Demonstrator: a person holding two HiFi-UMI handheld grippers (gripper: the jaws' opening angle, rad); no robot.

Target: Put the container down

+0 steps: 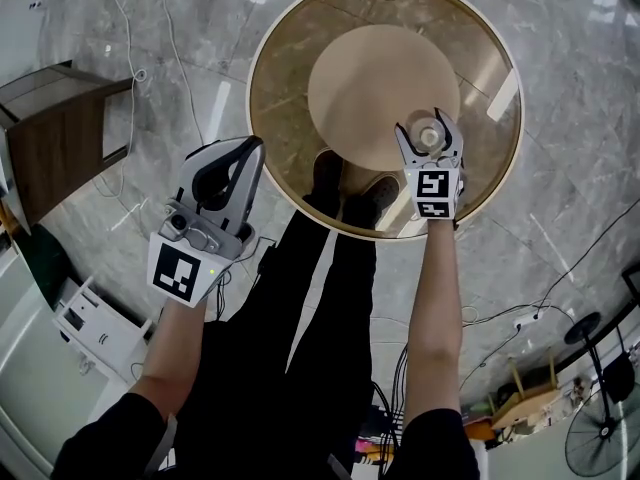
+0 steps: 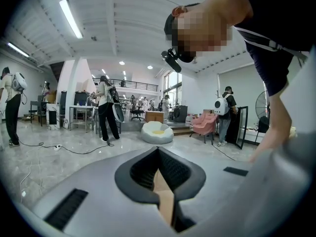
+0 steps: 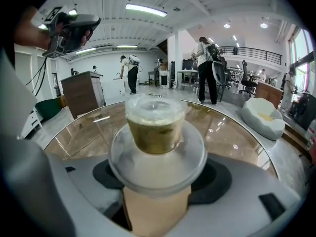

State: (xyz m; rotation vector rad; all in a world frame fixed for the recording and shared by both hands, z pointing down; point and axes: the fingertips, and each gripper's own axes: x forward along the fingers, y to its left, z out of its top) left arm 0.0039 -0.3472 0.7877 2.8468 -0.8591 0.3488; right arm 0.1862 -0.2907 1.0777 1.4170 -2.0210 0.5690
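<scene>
Head view: the right gripper (image 1: 427, 130) reaches out on a straight arm over the near side of the round glass table (image 1: 280, 118). The left gripper (image 1: 251, 149) hangs off the table's left edge.

Left gripper view: jaws pressed together, empty, aimed up at the room.

Right gripper view: jaws clamp the clear container (image 3: 155, 132), which holds greenish-brown contents. Touching the glass? Can't tell.

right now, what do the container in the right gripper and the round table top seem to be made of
Container: likely clear plastic, slightly frosted; the brownish filling shows through its wall.
Table top: apparently brown-tinted glass, glossy; bright glints lie on it, and the person's shoes show through it.
</scene>
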